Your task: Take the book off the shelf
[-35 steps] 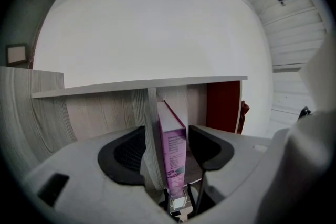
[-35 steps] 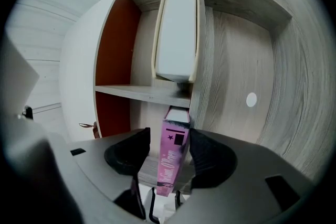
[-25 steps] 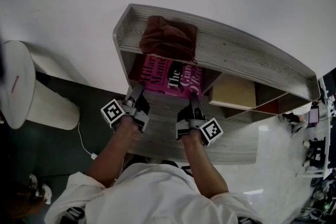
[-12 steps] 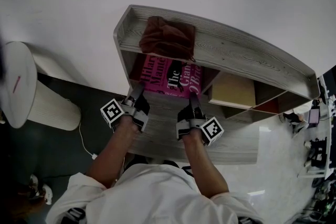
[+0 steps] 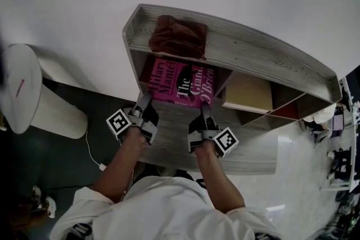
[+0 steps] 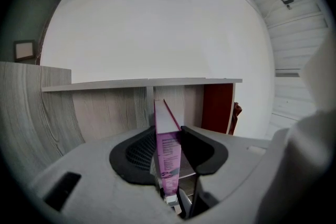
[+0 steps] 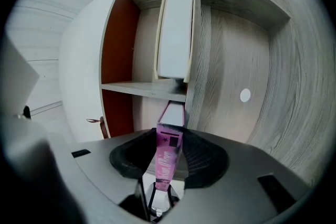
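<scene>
The shelf (image 5: 264, 56) is matt, pale grey wood-grain board. The book (image 5: 163, 84) has a smooth magenta cover and plain paper page edges. A brown cloth (image 5: 177, 36) looks soft and crumpled. The pale floor (image 5: 298, 177) is glossy.

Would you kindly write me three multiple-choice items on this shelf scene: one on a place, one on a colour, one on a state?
1. Where does the brown cloth lie?
A. on top of the shelf unit
B. on the floor
C. inside a compartment
2. What colour is the book's cover?
A. green
B. pink
C. yellow
3. How is the right gripper?
A. open and empty
B. shut on the book
C. out of view
Key: 1 A, it lies crumpled on the unit's top; 2 B, the cover shows pink; 3 B, its jaws clamp the book.
</scene>
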Tool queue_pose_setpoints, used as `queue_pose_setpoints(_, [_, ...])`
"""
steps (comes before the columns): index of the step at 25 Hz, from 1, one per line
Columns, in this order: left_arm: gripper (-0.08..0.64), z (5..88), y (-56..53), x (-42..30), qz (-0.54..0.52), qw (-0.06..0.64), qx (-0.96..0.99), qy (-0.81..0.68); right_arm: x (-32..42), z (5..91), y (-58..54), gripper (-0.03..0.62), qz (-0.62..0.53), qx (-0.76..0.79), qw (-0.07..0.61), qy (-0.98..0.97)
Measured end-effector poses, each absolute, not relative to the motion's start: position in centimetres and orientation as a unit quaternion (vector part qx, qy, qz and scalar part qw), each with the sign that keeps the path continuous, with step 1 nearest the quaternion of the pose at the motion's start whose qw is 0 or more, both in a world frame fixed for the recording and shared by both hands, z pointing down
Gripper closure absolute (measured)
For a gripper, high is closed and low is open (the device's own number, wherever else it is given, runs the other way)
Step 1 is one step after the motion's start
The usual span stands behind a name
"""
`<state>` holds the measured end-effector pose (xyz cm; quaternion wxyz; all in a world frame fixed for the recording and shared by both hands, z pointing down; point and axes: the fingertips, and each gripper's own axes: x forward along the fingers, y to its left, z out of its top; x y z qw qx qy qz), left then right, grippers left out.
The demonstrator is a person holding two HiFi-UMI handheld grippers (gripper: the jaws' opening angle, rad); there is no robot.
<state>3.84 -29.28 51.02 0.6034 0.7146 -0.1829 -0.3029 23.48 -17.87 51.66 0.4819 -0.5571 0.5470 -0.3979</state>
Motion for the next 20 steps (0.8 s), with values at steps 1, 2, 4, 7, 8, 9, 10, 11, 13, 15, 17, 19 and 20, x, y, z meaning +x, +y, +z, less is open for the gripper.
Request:
queue_pose_setpoints(1, [0.4,50.8,-29.2,3.8,-0.303,0.604,0.714,-0.184,23.5,51.5,-17.8,0.434,-0.399,-0.556,0.482,0.547])
queue_pose_setpoints(2, [0.402,50.6,-29.1,3.8,-0.303,0.603,0.714,-0.184,23.4,51.4,-17.7,0.436,-0.4,-0.554,0.482,0.548])
queue_pose_setpoints(4, [0.402,50.3,-29.0,3.8,-0.303,0.603,0.714,-0.186,23.4,51.2,-17.6,0.436,-0.402,-0.551,0.484,0.549])
queue_pose_setpoints(7, [0.402,50.0,-28.7,3.8,-0.307,0.599,0.715,-0.189,23.6,51.1,-17.6,0.436,-0.408,-0.541,0.488,0.55])
queue_pose_setpoints(8, [0.402,49.9,-28.6,3.8,-0.309,0.598,0.715,-0.19,23.6,51.0,-17.6,0.437,-0.411,-0.538,0.489,0.55])
queue_pose_setpoints(9, [0.402,49.9,-28.6,3.8,-0.31,0.598,0.714,-0.192,23.7,51.0,-17.6,0.437,-0.412,-0.535,0.489,0.551])
queue_pose_setpoints(10, [0.403,50.0,-28.5,3.8,-0.312,0.598,0.713,-0.193,23.7,51.0,-17.7,0.437,-0.414,-0.534,0.489,0.552])
queue_pose_setpoints(11, [0.403,50.2,-28.5,3.7,-0.313,0.598,0.712,-0.194,23.7,51.1,-17.7,0.438,-0.415,-0.532,0.488,0.554])
queue_pose_setpoints(13, [0.403,50.4,-28.4,3.6,-0.315,0.597,0.711,-0.197,23.6,51.4,-17.7,0.439,-0.415,-0.529,0.486,0.558])
queue_pose_setpoints(15, [0.403,50.6,-28.3,3.5,-0.316,0.595,0.711,-0.199,23.6,51.5,-17.7,0.439,-0.415,-0.527,0.483,0.563])
queue_pose_setpoints(17, [0.403,50.2,-27.8,3.5,-0.32,0.595,0.709,-0.2,23.7,51.1,-17.5,0.439,-0.415,-0.524,0.481,0.567])
queue_pose_setpoints(19, [0.405,49.8,-27.5,3.4,-0.324,0.593,0.71,-0.199,23.8,50.8,-17.3,0.439,-0.415,-0.521,0.478,0.573])
queue_pose_setpoints(20, [0.405,49.7,-27.5,3.5,-0.326,0.59,0.711,-0.198,23.9,50.7,-17.5,0.439,-0.414,-0.519,0.477,0.576])
